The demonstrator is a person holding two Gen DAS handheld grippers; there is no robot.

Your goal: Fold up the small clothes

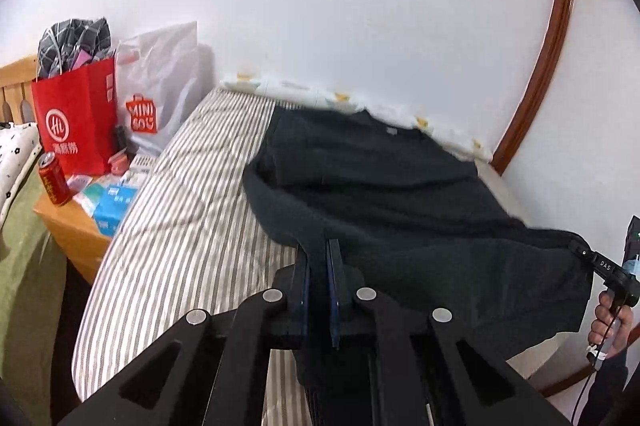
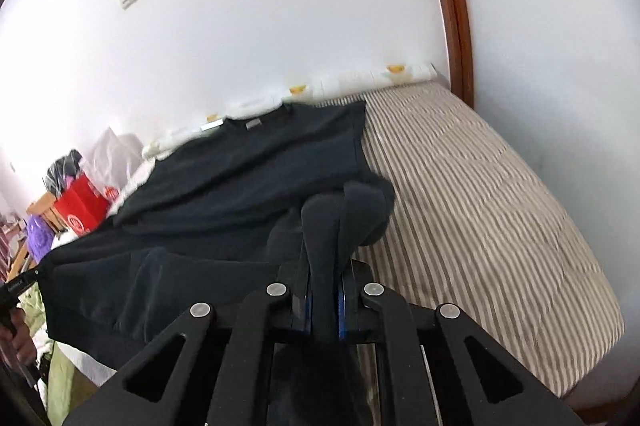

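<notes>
A dark navy sweater (image 1: 384,181) lies spread across a bed with a grey-and-white striped cover (image 1: 188,209), its collar toward the white wall (image 1: 304,5) behind the bed. The near hem is lifted off the cover. The left tongs (image 1: 319,246) are clenched on the hem at the sweater's left corner, cloth pinched between the blue-lined pads. The right tongs (image 2: 325,266) are clenched on a bunched fold at the sweater's right corner, fabric bulging up between the fingers. In the left view a hand (image 1: 612,326) grips the right tool's handle at the sweater's far edge. Left of the bed stands a wooden nightstand (image 1: 72,226) holding a red paper bag (image 1: 76,121), a white shopping bag (image 1: 160,81), a red can (image 1: 53,178) and what look like blue tissue packs (image 1: 114,201), blurred.
</notes>
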